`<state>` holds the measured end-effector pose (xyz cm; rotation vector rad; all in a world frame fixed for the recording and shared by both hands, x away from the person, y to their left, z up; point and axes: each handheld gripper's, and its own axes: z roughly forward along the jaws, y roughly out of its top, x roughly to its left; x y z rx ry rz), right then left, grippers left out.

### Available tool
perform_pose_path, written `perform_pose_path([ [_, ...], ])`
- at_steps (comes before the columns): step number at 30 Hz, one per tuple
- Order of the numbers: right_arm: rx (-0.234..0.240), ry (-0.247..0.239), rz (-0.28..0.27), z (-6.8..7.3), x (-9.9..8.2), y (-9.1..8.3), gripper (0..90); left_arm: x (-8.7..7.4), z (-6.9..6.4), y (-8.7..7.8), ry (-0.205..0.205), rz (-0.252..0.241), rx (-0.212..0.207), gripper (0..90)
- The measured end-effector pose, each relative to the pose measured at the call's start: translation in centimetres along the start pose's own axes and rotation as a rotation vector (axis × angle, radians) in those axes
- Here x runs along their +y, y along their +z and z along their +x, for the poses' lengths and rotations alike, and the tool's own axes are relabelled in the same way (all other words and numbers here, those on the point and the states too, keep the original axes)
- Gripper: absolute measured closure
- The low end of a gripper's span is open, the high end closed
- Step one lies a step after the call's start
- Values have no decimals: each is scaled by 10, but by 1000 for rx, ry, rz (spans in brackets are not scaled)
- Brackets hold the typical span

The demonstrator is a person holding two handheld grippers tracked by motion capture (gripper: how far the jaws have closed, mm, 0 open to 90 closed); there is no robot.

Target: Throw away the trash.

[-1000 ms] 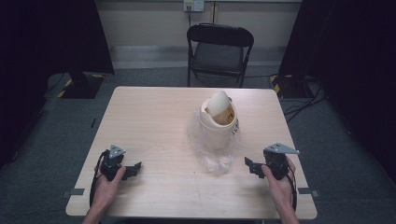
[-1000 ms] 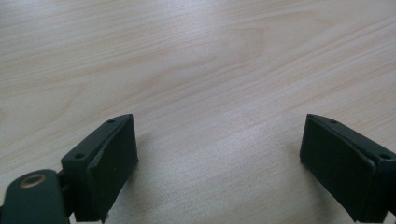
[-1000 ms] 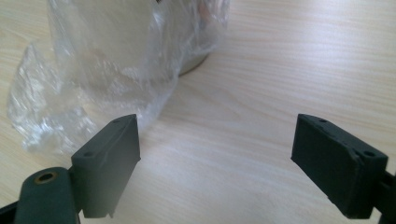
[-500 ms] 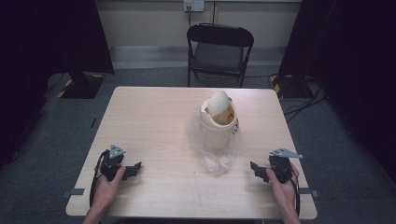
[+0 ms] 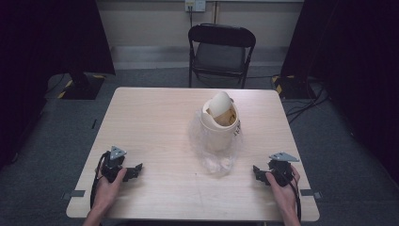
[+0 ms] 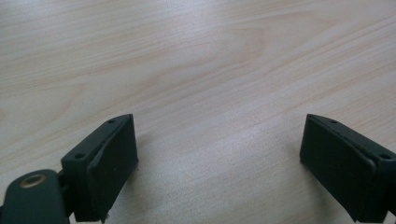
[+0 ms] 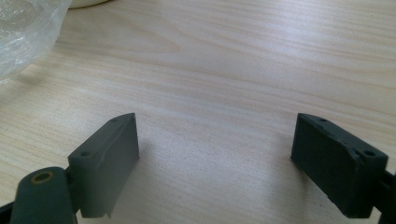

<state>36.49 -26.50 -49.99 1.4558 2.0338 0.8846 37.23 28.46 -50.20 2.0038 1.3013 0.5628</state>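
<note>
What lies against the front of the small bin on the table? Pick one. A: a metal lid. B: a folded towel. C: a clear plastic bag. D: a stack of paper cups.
C: a crumpled clear plastic bag lies on the table against the front of the cream bin.

Cream bin point(image 5: 219, 123); pale wood-grain table point(image 5: 150, 127); black chair point(image 5: 221, 47); black tools.
</note>
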Motion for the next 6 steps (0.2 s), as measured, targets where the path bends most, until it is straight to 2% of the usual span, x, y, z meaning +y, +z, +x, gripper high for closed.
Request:
perform_pose_path([
  [6, -2, 0, 0, 0, 0, 0, 138, 0, 0, 0, 1, 2, -1, 106],
])
